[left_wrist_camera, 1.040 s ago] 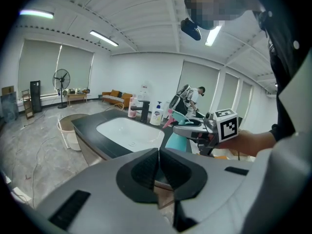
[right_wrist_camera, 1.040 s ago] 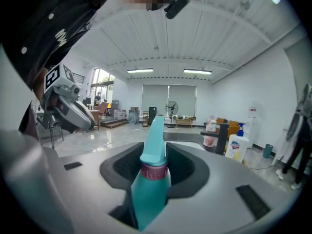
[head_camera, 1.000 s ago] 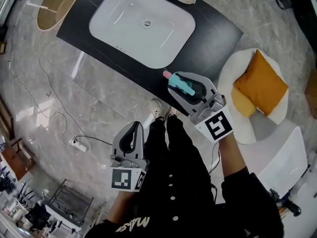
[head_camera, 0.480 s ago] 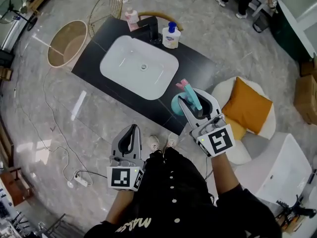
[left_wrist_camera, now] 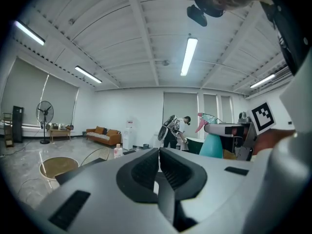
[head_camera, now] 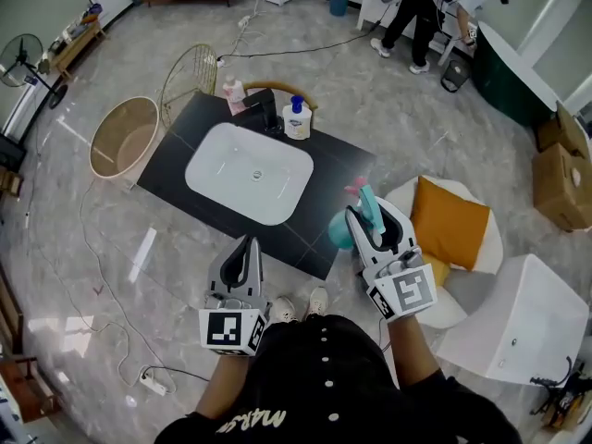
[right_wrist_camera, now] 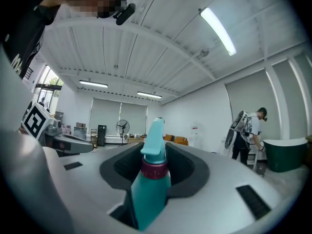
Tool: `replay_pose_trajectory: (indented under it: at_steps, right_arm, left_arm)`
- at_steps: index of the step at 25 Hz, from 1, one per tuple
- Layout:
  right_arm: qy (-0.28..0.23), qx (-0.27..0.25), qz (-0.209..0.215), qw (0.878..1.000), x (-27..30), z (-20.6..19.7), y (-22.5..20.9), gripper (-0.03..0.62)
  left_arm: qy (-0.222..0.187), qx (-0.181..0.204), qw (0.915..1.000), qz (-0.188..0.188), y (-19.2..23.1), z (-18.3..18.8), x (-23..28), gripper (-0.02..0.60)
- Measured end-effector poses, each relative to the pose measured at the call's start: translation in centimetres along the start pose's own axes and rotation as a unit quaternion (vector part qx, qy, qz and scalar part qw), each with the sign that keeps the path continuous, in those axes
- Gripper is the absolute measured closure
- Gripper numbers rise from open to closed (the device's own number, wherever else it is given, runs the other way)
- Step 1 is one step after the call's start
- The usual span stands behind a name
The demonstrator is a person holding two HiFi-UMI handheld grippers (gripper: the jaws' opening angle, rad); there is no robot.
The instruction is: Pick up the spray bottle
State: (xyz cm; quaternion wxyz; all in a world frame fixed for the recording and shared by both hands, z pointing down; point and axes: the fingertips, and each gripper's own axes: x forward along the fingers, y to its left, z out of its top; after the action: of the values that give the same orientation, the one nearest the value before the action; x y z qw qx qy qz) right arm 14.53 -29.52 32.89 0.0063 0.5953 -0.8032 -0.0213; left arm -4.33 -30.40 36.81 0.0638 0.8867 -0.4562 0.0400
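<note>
Right gripper (head_camera: pixel 368 218): jaws partway closed, pads pressing either side of the spray bottle (right_wrist_camera: pixel 152 179), just below its collar. The grip is high, probably so the wider body hangs beneath the pads and cannot slide down through them. The gripper points roughly level and the bottle stands close to upright between the jaws.

Bottle's position: in the air, touching nothing but the jaws. From the head view it sits off the near corner of the black counter (head_camera: pixel 171 169), over bare floor, between the counter and the white chair (head_camera: pixel 481 248) with the orange cushion (head_camera: pixel 449 222). I judge the pick-up as good as done.

Left gripper (head_camera: pixel 245 255): jaws together, nothing between them. It hangs off to the side, well apart from the bottle, seemingly just kept out of the way.

The bottle: teal plastic body, dark red collar at the neck, lighter teal spray head, pink trigger or nozzle piece. Level of liquid: cannot tell.
</note>
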Motion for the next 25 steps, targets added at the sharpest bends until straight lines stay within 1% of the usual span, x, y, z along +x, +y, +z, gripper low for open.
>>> replay_pose_trajectory:
  at_steps: [3, 6, 11, 17, 25]
  right_arm:
    - [-0.006, 0.009, -0.034, 0.999, -1.6, 0.7, -1.5, 0.461]
    - [-0.012, 0.004, -0.065, 0.998, -3.3, 1.5, -2.8, 0.461]
    - [-0.021, -0.002, -0.092, 0.996, -5.1, 2.0, -3.8, 0.462]
    - [-0.017, -0.005, -0.094, 0.995, -5.5, 1.8, -3.8, 0.462]
    - [-0.016, -0.002, -0.082, 0.997, -4.4, 1.6, -3.4, 0.462]
  left_arm:
    - [-0.012, 0.003, 0.9999, -0.009, -0.5, 0.9, 0.4, 0.565]
    - [-0.022, 0.007, 0.9996, -0.018, -1.0, 1.9, 0.7, 0.565]
    - [-0.032, 0.012, 0.9991, -0.027, -1.5, 2.7, 1.3, 0.565]
    - [-0.033, 0.015, 0.9988, -0.032, -2.0, 3.0, 1.4, 0.565]
    - [-0.031, 0.018, 0.9991, -0.021, -1.4, 3.1, 0.9, 0.565]
